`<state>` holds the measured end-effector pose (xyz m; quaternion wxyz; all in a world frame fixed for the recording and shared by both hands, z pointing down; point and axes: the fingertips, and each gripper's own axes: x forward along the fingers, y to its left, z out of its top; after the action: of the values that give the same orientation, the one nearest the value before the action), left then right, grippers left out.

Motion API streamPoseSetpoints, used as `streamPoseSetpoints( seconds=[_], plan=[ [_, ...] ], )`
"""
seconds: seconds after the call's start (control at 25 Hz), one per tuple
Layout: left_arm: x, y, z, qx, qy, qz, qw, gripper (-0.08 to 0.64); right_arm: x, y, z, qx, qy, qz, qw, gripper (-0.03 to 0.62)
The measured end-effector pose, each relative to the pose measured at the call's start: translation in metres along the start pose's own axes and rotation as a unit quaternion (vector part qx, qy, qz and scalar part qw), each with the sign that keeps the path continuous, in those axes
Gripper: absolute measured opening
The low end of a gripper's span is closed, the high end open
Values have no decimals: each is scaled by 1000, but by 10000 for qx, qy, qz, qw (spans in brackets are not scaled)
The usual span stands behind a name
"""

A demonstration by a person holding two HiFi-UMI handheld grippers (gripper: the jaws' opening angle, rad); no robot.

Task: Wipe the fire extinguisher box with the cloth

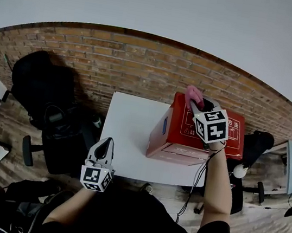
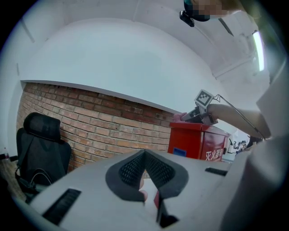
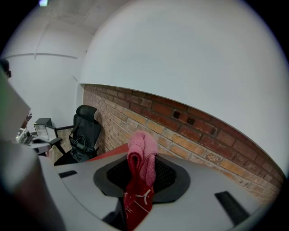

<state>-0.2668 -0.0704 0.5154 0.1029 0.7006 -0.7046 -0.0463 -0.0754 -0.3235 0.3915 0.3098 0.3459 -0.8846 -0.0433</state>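
1. Nearest the person, the left gripper (image 1: pixel 105 146) hangs over the near edge of the table (image 1: pixel 128 121). Its jaws are pressed together with nothing between them, and it is well apart from the box.
2. The table looks smooth and bare on this side, so a pushed thing would probably slide on it.
3. The box (image 1: pixel 178 137) stands at the table's right side and is red with white print. It looks stiff and flat-faced, with hard edges. I judge it heavy enough to take a light wipe, though a firm stroke might shift it. If so, the empty left gripper could brace the near left wall, not the printed top.
4. On the box's top, toward the far edge, the right gripper (image 1: pixel 200 106) pinches the cloth (image 3: pixel 143 146). It is pink, soft and bunched, with a tuft standing past the jaw tips.
5. The cloth looks light and limp, so it will fold under pressure rather than push back. The hold is best kept on the thick gathered part, with enough left free to meet the surface — otherwise the hard jaws may scrape the paint.
6. Farther off are a brick wall (image 2: pixel 104 122) and a black chair (image 2: pixel 40 149).
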Motion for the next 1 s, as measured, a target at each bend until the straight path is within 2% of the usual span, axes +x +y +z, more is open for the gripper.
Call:
streamPoseSetpoints(
  seconds=[0.2, 1.0],
  plan=[
    [-2, -13, -5, 71, 56, 89, 9999, 21, -5, -10, -7, -80, -26, 34, 10000, 117],
    [10, -64, -6, 373, 191, 72, 9991, 21, -22, -51, -35, 73, -178, 192, 9996, 117]
  ],
)
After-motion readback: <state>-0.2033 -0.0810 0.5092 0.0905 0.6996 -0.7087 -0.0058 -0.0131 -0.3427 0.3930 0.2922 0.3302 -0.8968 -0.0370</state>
